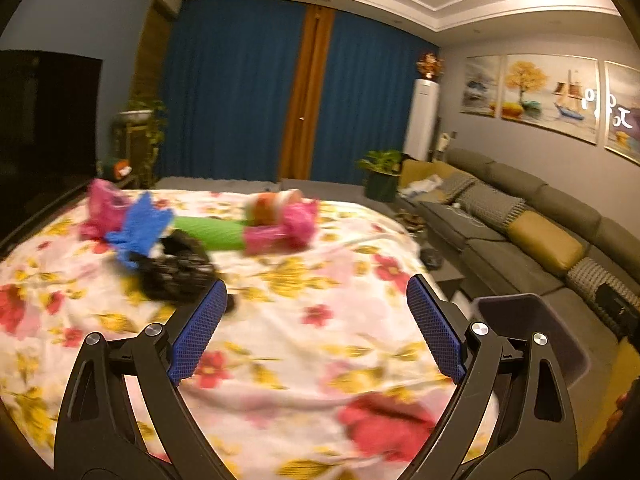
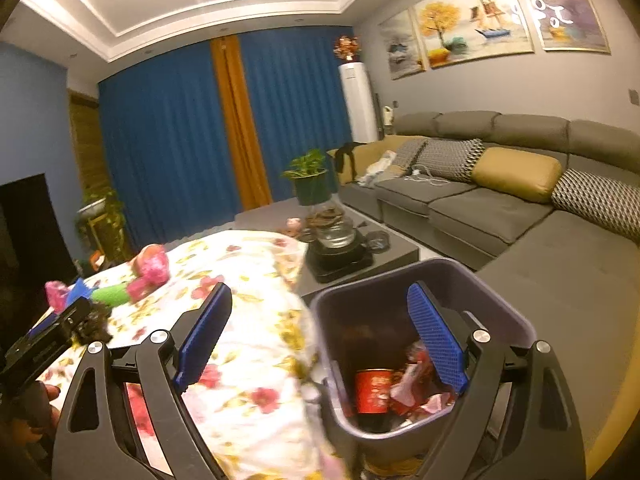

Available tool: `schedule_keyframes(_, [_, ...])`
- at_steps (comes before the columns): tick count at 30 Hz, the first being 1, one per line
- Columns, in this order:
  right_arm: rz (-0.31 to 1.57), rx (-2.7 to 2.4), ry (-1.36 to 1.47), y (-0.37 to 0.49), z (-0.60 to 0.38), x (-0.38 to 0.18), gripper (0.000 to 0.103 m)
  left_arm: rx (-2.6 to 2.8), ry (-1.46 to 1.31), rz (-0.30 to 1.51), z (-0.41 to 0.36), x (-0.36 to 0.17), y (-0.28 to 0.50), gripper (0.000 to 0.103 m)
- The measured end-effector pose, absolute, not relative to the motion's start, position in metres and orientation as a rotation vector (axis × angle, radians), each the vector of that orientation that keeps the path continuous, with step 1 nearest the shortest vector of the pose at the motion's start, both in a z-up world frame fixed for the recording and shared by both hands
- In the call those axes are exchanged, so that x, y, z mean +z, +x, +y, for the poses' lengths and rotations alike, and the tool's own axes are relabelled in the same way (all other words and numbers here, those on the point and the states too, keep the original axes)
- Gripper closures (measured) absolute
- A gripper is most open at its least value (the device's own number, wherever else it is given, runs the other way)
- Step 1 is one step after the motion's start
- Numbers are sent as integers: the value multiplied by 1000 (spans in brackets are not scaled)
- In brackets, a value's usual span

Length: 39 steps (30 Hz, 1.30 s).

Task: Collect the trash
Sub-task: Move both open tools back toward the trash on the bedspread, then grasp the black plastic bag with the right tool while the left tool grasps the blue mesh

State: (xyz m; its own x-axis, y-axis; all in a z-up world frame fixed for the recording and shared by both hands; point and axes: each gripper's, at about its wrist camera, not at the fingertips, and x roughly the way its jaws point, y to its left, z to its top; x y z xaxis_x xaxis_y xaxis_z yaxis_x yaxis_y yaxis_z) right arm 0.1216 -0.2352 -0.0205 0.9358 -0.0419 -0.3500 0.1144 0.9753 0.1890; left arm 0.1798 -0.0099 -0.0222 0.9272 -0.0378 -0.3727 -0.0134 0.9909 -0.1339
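Left wrist view: the left hand-held gripper (image 1: 316, 292) has its jaws spread wide with nothing between the blue pads (image 1: 198, 330). It hangs over a desk covered by a floral cloth (image 1: 320, 320). Trash lies in a loose row at the far side of the cloth: a pink wrapper (image 1: 102, 210), a blue wrapper (image 1: 142, 226), a dark crumpled item (image 1: 176, 266) nearest the left pad, a green item (image 1: 210, 232), a second pink wrapper (image 1: 284, 228) and a cup-like container (image 1: 274, 202) just behind it. All are blurred; details cannot be read. The rim of a grey bin (image 1: 528, 320) shows past the right edge of the desk.

Right wrist view: the right hand-held gripper (image 2: 320, 300) is likewise spread wide and empty. Its right pad (image 2: 438, 340) is above the open grey bin (image 2: 500, 300), which stands just beside the desk edge. Inside the bin lie a red can (image 2: 374, 390) and crumpled red-and-white wrappers (image 2: 416, 384). The floral cloth (image 2: 248, 320) fills the left half. The same row of trash sits at its far left, with the left hand-held gripper (image 2: 52, 336) just beside the dark crumpled item (image 2: 96, 324). A grey sofa (image 2: 520, 208) runs along the right wall.
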Motion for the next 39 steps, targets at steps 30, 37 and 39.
schedule_keyframes(30, [487,344,45,251,58,-48,16,367,-199,356,198,-36,158,13])
schedule_keyframes(37, [543,346,-1,286,96,-67,21,380,-209,352,216,-34,167,13])
schedule_keyframes(39, [589,344,-1,298,101,-76,24,379,-207,350,218,-34,172,13])
